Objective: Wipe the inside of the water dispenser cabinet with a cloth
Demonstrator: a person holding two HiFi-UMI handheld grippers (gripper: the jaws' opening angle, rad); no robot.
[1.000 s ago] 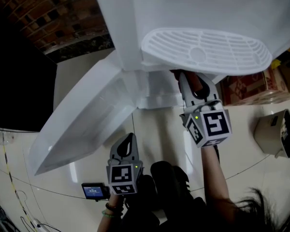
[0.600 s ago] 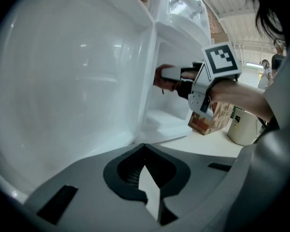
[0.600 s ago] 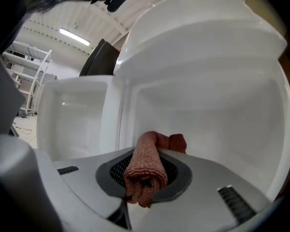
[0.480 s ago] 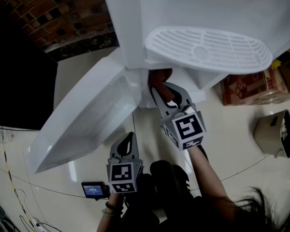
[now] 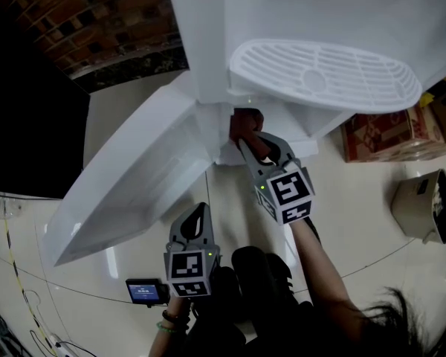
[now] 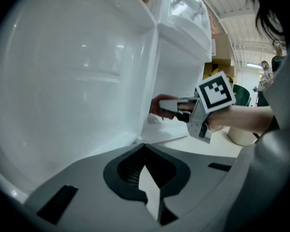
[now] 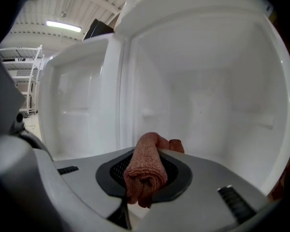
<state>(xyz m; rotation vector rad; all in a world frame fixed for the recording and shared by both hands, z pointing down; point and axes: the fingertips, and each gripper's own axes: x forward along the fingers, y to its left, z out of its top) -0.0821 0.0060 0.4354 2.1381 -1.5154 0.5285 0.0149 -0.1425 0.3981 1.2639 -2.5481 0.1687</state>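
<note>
— Well, how many grippers, and what's in them?

— Two. My right gripper is clamped on the one rolled reddish cloth, at the mouth of the one open cabinet, near its door. My left gripper has its jaws together on nothing, low and well apart.

— Containers?

— One beige bin on the floor; what's in it is maybe paper, too blurred.
</note>
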